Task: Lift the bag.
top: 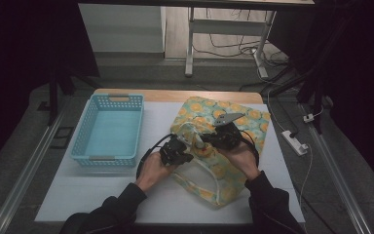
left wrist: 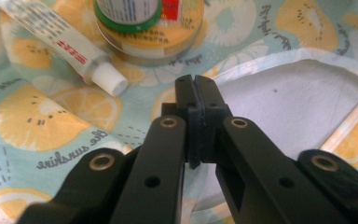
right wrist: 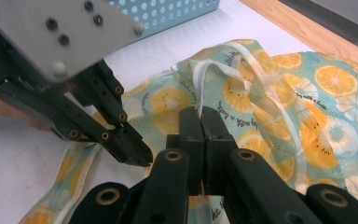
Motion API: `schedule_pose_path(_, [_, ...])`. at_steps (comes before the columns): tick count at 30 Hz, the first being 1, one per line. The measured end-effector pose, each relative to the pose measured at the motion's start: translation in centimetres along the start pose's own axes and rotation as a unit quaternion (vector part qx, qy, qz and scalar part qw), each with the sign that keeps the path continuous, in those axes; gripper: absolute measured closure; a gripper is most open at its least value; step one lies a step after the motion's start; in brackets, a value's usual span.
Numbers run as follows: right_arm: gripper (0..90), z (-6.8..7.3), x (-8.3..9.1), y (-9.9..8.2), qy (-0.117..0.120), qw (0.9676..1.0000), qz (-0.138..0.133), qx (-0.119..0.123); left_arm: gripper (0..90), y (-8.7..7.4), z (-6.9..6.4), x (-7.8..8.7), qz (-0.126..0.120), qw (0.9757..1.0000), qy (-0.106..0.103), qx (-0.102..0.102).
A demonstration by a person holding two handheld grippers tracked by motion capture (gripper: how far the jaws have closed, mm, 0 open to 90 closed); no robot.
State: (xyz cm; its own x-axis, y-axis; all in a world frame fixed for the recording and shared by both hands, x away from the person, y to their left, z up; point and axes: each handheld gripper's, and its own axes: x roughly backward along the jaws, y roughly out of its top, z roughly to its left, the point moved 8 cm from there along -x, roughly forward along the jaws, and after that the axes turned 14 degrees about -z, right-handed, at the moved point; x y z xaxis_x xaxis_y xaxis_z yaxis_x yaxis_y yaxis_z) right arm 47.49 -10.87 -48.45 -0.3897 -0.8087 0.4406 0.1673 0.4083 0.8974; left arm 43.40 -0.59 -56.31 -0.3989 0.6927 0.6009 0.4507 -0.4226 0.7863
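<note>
A cloth bag (top: 233, 122) printed with orange slices lies on the white table, its mouth toward the person. My right gripper (right wrist: 201, 114) is shut on the bag's white strap (right wrist: 223, 70), which runs up out of its tips. My left gripper (left wrist: 196, 86) is shut, its tips at the bag's rim above the white lining (left wrist: 284, 107). I cannot tell if it pinches any cloth. Beyond the tips lie a white tube (left wrist: 60, 44) and a round jar (left wrist: 149, 32) on the printed cloth. In the high view the left gripper (top: 187, 155) and right gripper (top: 207, 143) face each other over the bag's mouth.
A light blue perforated basket (top: 85, 131) stands on the table to the left of the bag, with nothing in it. The left gripper (right wrist: 137, 158) with its grey plate (right wrist: 51, 32) sits close beside my right jaws. A power strip (top: 294, 141) lies off the table's right side.
</note>
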Motion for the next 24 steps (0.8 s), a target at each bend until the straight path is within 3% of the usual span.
schedule_pose_path(4, [89.4, 0.2, 0.0, 0.2, 0.002, 1.0, -0.002, 0.003, 89.7, 0.6, 0.0, 0.8, -0.008, 0.9999, -0.001, 0.012])
schedule_pose_path(12, [89.5, 0.8, 0.0, 0.6, 0.008, 0.9999, -0.007, 0.006, 89.7, 1.8, -0.1, 2.5, -0.026, 0.9995, -0.007, 0.017])
schedule_pose_path(24, [89.7, 1.4, 1.0, 2.6, 0.015, 0.9995, -0.027, 0.008, 89.7, 3.7, 0.2, 5.3, -0.072, 0.996, -0.032, 0.041])
